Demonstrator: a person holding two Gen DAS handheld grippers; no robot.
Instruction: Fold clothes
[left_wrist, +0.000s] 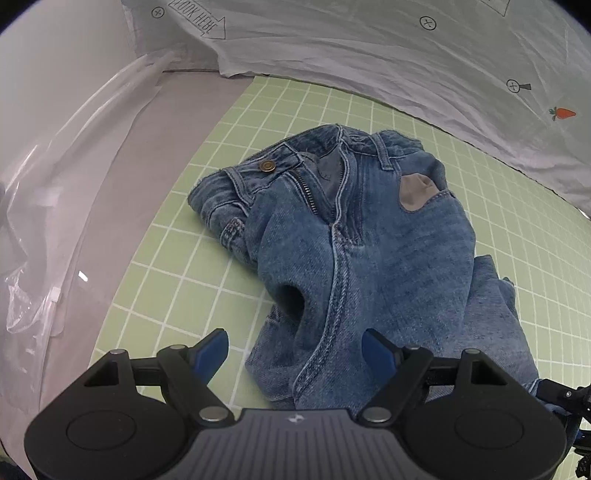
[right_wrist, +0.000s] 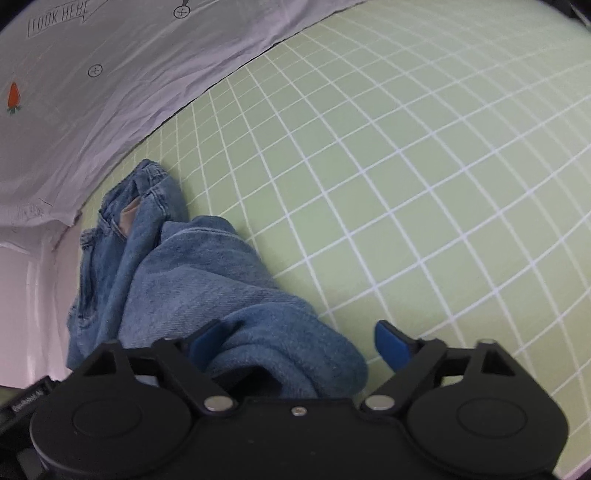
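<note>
Jeans bunched on the green grid mat, both grippers over them w/ jaws apart

Biggest first: green grid mat (right_wrist: 406, 155) covers most of the table, w/ a white printed sheet (left_wrist: 369, 48) (carrot, "LOOK HERE" arrows) along its far edge and clear plastic (left_wrist: 48, 221) off to the side in the left wrist view. Blue jeans (left_wrist: 351, 229) lie crumpled near the mat's edge by the sheet, fly unzipped, brass button (left_wrist: 265, 165) showing, grey pocket lining poking out. Left gripper (left_wrist: 295, 349) is right above the leg fabric, blue pads spread, gripping nothing afaict. Right gripper (right_wrist: 295, 343) is released too; a rolled denim fold sits between its pads, right pad clear of it, can't tell if the left pad touches.
</note>
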